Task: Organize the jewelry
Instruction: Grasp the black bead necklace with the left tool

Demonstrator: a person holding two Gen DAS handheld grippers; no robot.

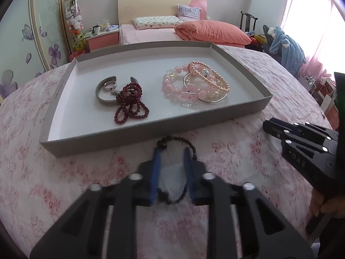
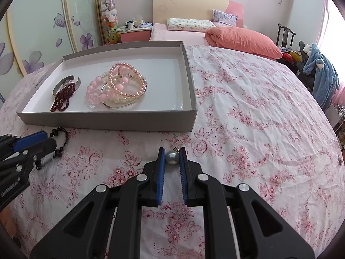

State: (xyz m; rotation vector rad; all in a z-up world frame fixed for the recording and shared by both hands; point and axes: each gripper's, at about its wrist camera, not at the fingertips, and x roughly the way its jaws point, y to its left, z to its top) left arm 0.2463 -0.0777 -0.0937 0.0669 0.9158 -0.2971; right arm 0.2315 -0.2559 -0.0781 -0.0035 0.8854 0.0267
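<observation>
Our right gripper (image 2: 172,155) has its blue pads closed on a grey pearl pendant (image 2: 171,157), the sphere seated between the fingertips just above the cloth. We judge it light, hard and slick: a round bead can squirt out of flat pads, so the grip belongs across its widest part, with the small metal loop left free. Our left gripper (image 1: 173,154) stands part open astride a dark beaded bracelet (image 1: 175,143), whose loop runs out past the tips and back between the fingers; whether the pads touch it we cannot tell. It looks limp and light, likely to sag and swing, so we would pinch a stretch of beads rather than the cord. Beyond lies the grey tray (image 2: 107,119), holding a silver bangle (image 1: 102,96), a dark red bead string (image 1: 130,103) and a heap of pink and pearl bracelets (image 2: 117,87). Everything rests on a rumpled floral bedspread (image 2: 258,108), soft and uneven, in a bedroom with a second bed (image 2: 179,33) behind
</observation>
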